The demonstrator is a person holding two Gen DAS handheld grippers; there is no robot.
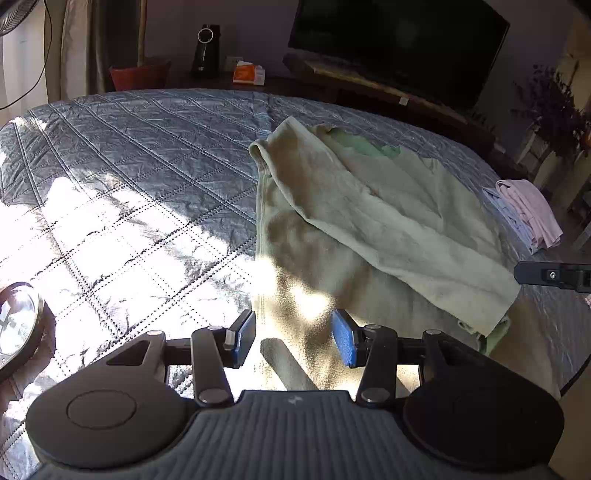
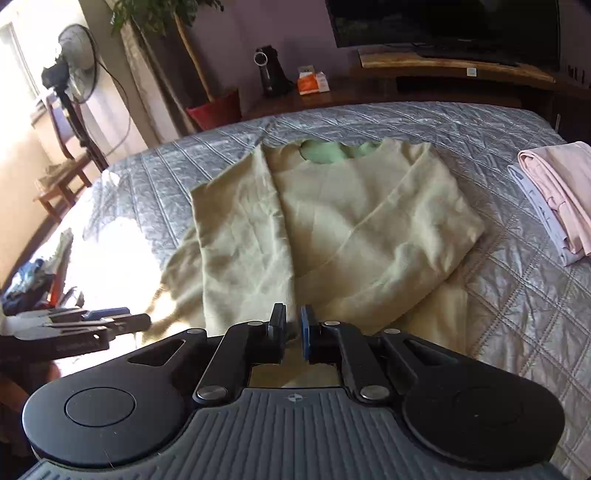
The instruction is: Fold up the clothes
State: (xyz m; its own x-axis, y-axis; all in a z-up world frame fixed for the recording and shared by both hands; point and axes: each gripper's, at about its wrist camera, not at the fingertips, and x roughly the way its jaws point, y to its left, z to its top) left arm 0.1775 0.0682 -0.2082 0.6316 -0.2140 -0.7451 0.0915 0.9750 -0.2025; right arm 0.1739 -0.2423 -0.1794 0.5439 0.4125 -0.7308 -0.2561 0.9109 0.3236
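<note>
The bed [image 2: 517, 295], covered by a grey quilted spread, fills a dim room with a television [image 2: 443, 26] and low cabinet behind; sunlight washes out its near left part. The pale yellow-green garment [image 2: 332, 229] lies mid-bed, partly folded, both sides turned inward. Judged soft, light and limp, it will sag; take hold at the near hem corners. A folded pink stack [image 2: 557, 195] sits right. Left gripper [image 1: 293, 338]: jaws partway apart, empty, above the hem. Right gripper [image 2: 293, 326]: jaws narrow, fabric grip uncertain
</note>
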